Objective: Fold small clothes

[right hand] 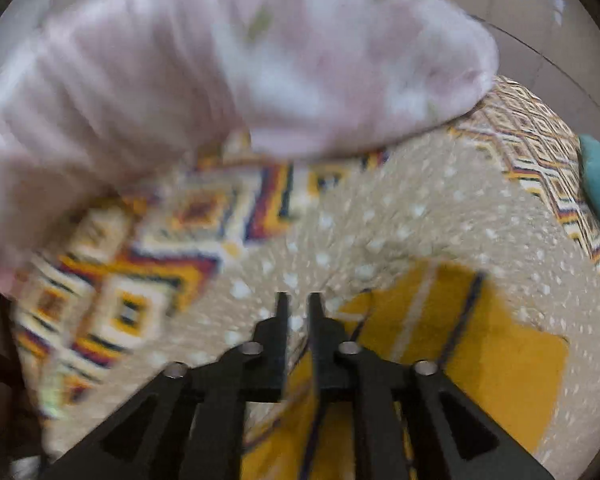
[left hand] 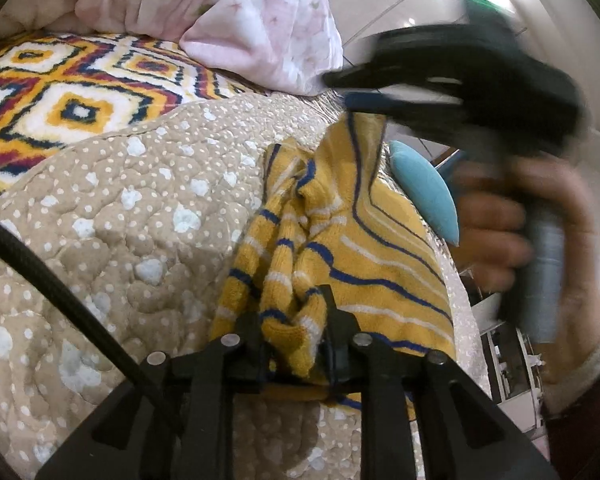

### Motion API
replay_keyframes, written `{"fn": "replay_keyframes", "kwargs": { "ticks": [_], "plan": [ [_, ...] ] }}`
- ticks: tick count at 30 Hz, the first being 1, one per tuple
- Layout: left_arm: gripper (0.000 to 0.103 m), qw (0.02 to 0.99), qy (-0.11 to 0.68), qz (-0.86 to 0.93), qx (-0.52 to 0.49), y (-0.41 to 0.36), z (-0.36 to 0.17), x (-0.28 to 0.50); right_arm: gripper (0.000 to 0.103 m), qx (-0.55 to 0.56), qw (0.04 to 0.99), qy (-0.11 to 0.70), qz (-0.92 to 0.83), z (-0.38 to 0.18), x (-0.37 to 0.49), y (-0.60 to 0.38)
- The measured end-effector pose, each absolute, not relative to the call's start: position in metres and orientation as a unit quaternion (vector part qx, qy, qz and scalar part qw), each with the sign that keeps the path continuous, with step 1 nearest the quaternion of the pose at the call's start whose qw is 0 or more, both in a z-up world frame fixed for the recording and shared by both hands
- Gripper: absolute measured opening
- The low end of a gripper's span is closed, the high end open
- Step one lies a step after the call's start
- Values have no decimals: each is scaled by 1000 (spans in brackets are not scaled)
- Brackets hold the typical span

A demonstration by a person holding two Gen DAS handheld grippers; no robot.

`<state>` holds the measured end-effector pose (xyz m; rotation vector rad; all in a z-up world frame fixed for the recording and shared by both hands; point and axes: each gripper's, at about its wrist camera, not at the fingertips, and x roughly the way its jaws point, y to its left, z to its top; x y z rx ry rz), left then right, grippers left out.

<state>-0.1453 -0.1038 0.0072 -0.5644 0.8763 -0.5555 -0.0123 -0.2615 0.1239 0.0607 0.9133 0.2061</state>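
A small yellow knit garment [left hand: 340, 232] with blue and white stripes lies on a beige dotted quilt [left hand: 132, 216]. My left gripper [left hand: 296, 320] is shut on a bunched fold of it at its near end. My right gripper [left hand: 352, 88], held in a hand, is shut on the garment's far edge and lifts it off the quilt. In the blurred right wrist view the right gripper [right hand: 299, 304] has its jaws nearly together with yellow cloth between them, and the garment [right hand: 480, 344] spreads on the quilt [right hand: 400, 216] below to the right.
A patterned orange, white and navy blanket [left hand: 60, 92] lies to the left of the quilt. A pink floral pillow [left hand: 268, 28] sits at the back, also seen in the right wrist view [right hand: 220, 60]. A teal cushion [left hand: 424, 188] lies at the quilt's right edge.
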Motion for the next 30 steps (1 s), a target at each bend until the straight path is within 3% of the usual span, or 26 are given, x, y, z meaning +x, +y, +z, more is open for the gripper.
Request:
{"fn": "replay_keyframes", "kwargs": {
  "ticks": [1,3,6,10,11,15,20,21,22,23,25,30],
  "plan": [
    [25,832,412,-260,-264,-104,9,-147,62,43,899,427,93,134,-22,-275],
    [30,836,407,-259,-261,-102,12,-150,74,72,910,404,60,151,-54,-318],
    [46,850,382,-253,-259,-94,24,-160,76,124,899,419,33,133,-92,-374],
    [84,875,328,-214,-283,-72,43,-168,76,211,875,433,38,76,-142,-426],
    [85,877,329,-202,-284,-71,46,-164,76,242,868,432,47,63,-151,-435],
    [86,847,405,-244,-241,-95,41,-128,76,339,841,408,106,27,-164,-437],
    [86,816,478,-271,-180,-131,14,-95,78,328,851,393,119,10,-152,-406],
    [79,819,476,-265,-179,-133,14,-96,69,336,849,391,116,8,-150,-406],
    [51,815,480,-273,-178,-138,16,-96,52,354,841,391,118,8,-149,-411],
    [41,802,491,-290,-180,-145,17,-96,47,369,835,388,125,10,-151,-417],
    [37,807,490,-285,-164,-163,27,-104,37,365,841,378,129,22,-158,-428],
    [29,793,487,-329,-161,-216,47,-126,35,348,865,346,105,52,-211,-460]
  ]
}}
